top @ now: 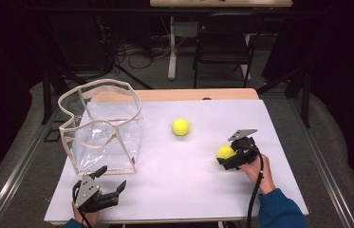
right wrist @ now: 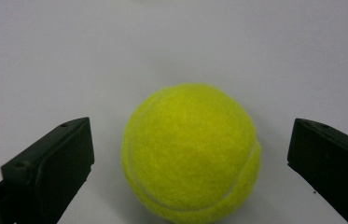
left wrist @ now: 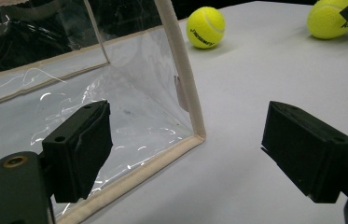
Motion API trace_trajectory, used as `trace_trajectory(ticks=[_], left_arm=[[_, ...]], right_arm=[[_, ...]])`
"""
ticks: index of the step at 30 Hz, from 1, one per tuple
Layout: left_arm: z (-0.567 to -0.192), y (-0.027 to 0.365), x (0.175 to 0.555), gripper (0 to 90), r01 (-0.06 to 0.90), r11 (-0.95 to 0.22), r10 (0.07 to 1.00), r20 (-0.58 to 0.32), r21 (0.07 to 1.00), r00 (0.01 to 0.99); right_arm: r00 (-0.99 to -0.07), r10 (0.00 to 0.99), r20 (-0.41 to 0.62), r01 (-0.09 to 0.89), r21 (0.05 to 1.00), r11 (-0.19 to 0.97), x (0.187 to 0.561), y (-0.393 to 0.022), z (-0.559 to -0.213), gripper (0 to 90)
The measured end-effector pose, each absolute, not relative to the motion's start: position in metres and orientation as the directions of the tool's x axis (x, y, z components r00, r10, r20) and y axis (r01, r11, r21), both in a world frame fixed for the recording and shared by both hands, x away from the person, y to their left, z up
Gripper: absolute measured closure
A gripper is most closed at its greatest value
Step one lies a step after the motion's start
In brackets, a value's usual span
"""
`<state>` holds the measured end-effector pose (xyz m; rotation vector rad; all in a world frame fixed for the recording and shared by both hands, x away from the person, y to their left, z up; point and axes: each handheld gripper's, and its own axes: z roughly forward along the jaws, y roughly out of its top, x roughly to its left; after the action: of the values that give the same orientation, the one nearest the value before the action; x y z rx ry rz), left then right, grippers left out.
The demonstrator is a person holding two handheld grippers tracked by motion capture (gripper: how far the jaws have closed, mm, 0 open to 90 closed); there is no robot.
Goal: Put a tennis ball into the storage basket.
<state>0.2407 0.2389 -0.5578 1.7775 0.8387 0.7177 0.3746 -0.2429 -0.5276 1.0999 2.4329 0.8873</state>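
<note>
Far left, clear bag w/ beige trim stands open on the white table. Left gripper sits just in front of its near edge, jaws spread, nothing held. Mid-table, a loose tennis ball – well apart from both grippers. Right side: right gripper has jaws spread round the second tennis ball, which rests on the table – gaps either side, no contact.
</note>
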Motion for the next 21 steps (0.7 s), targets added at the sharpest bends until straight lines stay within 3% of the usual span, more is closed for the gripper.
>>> trace_trajectory(ticks=[7, 21], left_arm=[[-0.5573, 0.2389, 0.2402, 15.9, 0.212, -0.263, 0.805, 0.093, 0.941, 0.586], [-0.5578, 0.2384, 0.2400, 15.9, 0.216, -0.263, 0.805, 0.090, 0.940, 0.587]], right_arm=[[-0.649, 0.760, -0.031, 0.572, 0.638, 0.515, 0.3752, -0.2390, -0.5332, 1.2], [-0.624, 0.781, -0.038, 0.595, 0.625, 0.506, 0.3744, -0.2409, -0.5381, 20.2]])
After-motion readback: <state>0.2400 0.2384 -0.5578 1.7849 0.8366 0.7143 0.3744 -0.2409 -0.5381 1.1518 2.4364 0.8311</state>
